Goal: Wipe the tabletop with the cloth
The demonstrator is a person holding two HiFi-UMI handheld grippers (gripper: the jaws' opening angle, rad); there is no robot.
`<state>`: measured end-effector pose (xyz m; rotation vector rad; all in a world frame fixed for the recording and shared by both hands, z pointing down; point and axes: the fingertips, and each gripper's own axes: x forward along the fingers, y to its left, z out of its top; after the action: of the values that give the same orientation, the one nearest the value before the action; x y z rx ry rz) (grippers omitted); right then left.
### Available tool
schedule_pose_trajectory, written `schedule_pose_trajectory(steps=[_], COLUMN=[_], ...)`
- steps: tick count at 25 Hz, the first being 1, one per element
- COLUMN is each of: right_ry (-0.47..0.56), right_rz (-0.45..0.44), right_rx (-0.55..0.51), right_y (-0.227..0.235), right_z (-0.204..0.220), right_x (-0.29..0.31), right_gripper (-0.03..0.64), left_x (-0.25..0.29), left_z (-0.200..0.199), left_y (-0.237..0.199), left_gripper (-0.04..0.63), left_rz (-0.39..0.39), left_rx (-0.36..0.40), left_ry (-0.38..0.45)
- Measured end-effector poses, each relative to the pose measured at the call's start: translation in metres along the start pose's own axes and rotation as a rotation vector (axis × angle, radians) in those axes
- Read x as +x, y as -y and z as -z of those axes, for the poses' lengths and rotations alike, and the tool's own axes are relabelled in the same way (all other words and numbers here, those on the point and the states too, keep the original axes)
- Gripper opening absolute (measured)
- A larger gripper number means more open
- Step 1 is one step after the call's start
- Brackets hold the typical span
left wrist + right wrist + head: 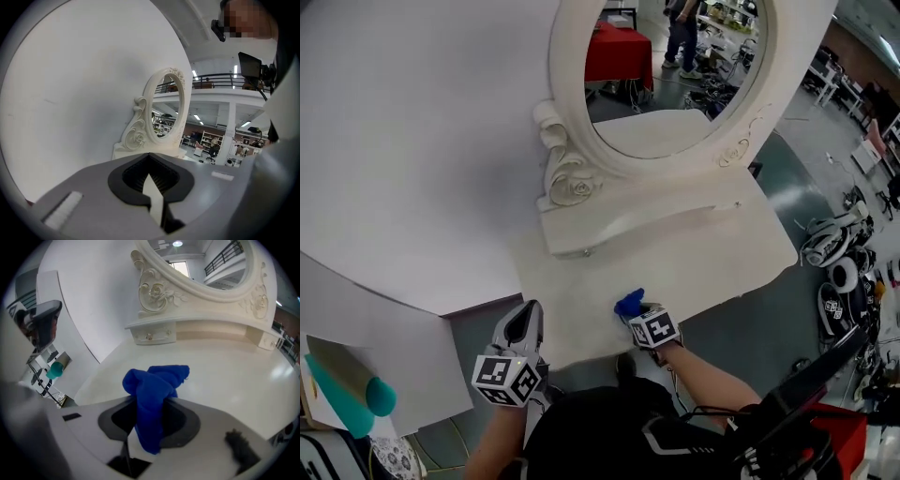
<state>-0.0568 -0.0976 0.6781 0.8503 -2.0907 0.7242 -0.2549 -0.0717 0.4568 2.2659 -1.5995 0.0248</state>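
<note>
A blue cloth [154, 394] is bunched up between the jaws of my right gripper [149, 430], which is shut on it. In the head view the blue cloth [629, 303] pokes out ahead of the right gripper [639, 316], just above the near edge of the white tabletop [712, 258]. My left gripper [525, 323] hangs off the table's near left corner, over the floor. Its jaws stand closed together with nothing between them in the left gripper view, where the gripper [149, 180] points toward the mirror.
An ornate white oval mirror [666, 75] stands on a low shelf with a small drawer [591, 246] at the back of the tabletop. A white curved wall [412, 141] runs along the left. A teal roll [352, 389] lies at lower left. Helmets [834, 244] lie on the floor at right.
</note>
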Motion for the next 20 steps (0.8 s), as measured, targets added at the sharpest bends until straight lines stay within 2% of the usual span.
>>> schedule_pose_trajectory(steps=[3, 8, 11, 13, 15, 20], right_ry=[-0.019, -0.03, -0.045, -0.026, 0.032, 0.098], right_rz=[-0.009, 0.001, -0.027, -0.043, -0.02, 0.034], right_rx=[0.047, 0.03, 0.048, 0.076, 0.099, 0.037], right_y=[-0.006, -0.009, -0.007, 0.001, 0.019, 0.061], right_z=[0.021, 0.044, 0.047, 0.035, 0.007, -0.07], right_x=[-0.013, -0.03, -0.033, -0.03, -0.024, 0.011], right_gripper=[0.132, 0.132, 0.132, 0.132, 0.132, 0.132], left_x=[-0.001, 0.004, 0.005, 0.006, 0.006, 0.007], left_z=[-0.001, -0.001, -0.001, -0.001, -0.002, 0.001], left_y=[0.002, 0.007, 0.008, 0.007, 0.006, 0.004], left_gripper=[0.009, 0.009, 0.009, 0.009, 0.009, 0.009], left_rz=[0.028, 0.048, 0.045, 0.033, 0.018, -0.034], left_rx=[0.001, 0.006, 0.01, 0.009, 0.011, 0.026], left_ry=[-0.001, -0.01, -0.01, -0.008, -0.004, -0.013])
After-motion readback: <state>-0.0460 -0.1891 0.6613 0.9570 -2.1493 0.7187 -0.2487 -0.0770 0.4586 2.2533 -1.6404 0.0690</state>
